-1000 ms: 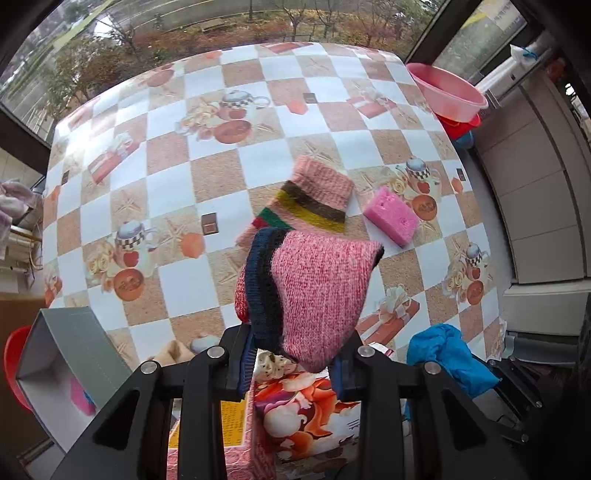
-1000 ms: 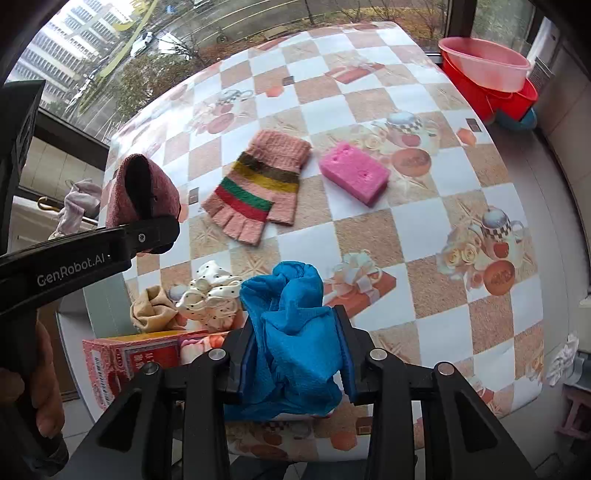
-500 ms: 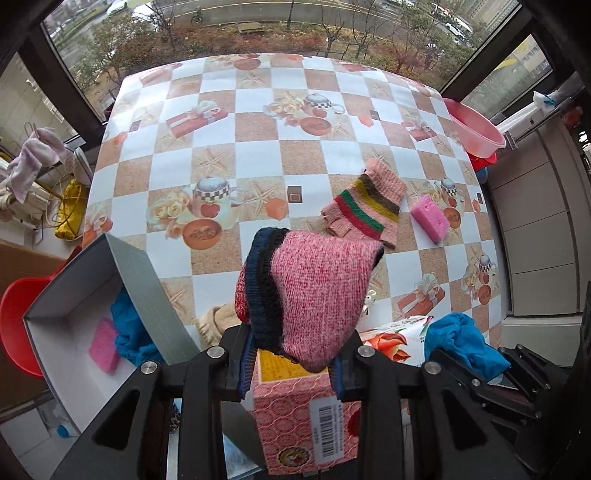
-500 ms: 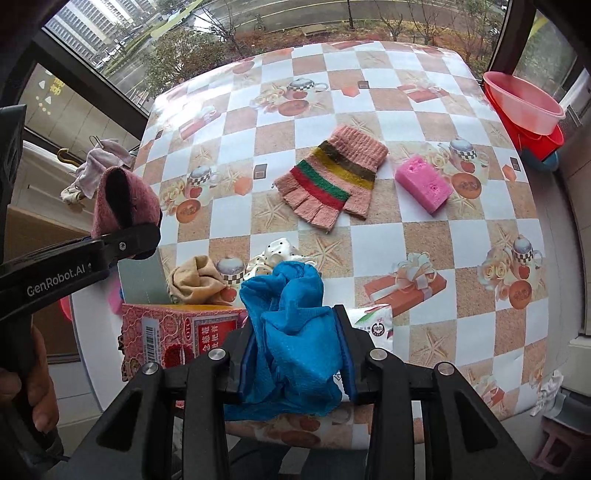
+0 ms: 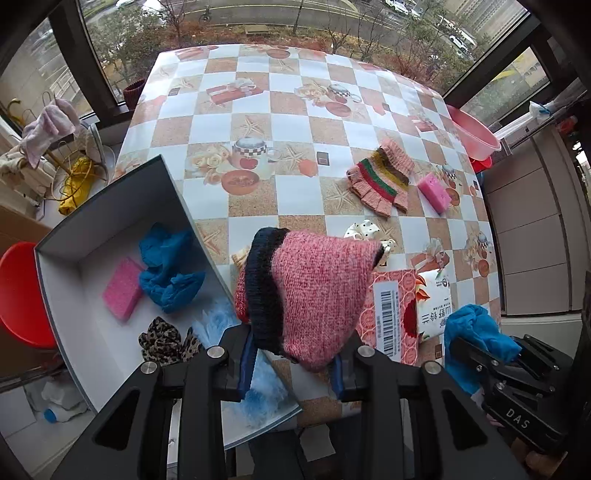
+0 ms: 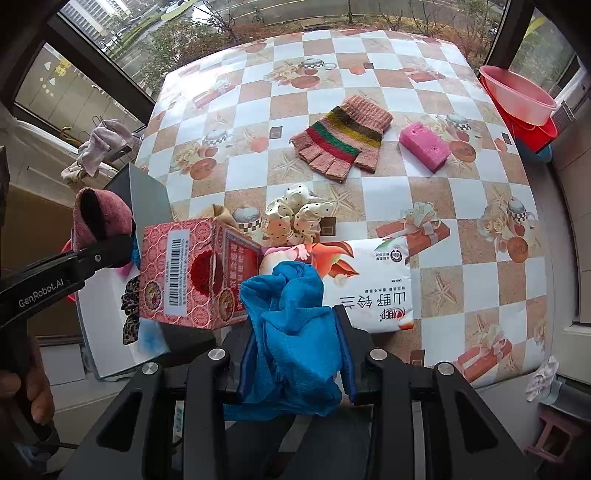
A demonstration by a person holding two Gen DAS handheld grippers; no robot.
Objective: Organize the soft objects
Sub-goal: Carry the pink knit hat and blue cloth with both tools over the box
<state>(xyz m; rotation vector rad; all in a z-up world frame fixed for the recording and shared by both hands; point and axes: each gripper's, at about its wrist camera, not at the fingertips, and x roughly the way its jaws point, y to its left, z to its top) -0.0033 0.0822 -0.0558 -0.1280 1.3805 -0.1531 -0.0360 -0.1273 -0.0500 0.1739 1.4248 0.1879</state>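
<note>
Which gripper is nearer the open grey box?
Left. The left gripper, holding the pink knit sock, hangs at the grey box edge; the right gripper, holding blue cloth, is beyond the red carton.

home balcony | oilcloth-covered table (image 5: 258, 122) | washbasins (image 6: 517, 96) | street-view windows (image 5: 332, 22)

"GenRobot.AI" is printed in white on the black left tool (image 6: 99, 254) at the frame's left; "DAS" is read on the black right tool (image 5: 480, 343), lower right; a barcode is borne by the red patterned carton (image 6: 177, 273).

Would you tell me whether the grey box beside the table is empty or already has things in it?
Not empty. The left wrist view shows the grey box open, holding a pink sponge, blue cloth and a leopard-print scrunchie.
</note>
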